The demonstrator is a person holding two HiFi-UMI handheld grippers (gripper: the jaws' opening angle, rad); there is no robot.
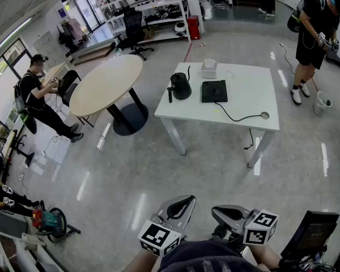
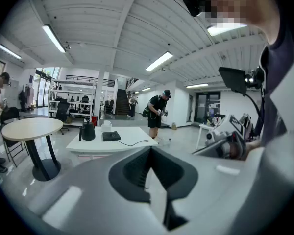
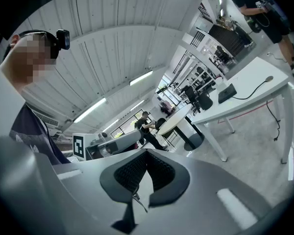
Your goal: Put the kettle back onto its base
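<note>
White rectangular table (image 1: 250, 89), well ahead of you across the grey floor: one black kettle (image 1: 180, 86), upright, long axis vertical, with its handle on the left side, away from the base, and its thin spout rising on the side nearest the base. It stands just left of one square black base (image 1: 214, 90), not on it. One white box (image 1: 209, 68) sits behind the base. Two grippers are low by your body: your left gripper (image 1: 184, 203) has its jaws closed together and holds nothing; your right gripper (image 1: 221, 211) likewise.
</note>
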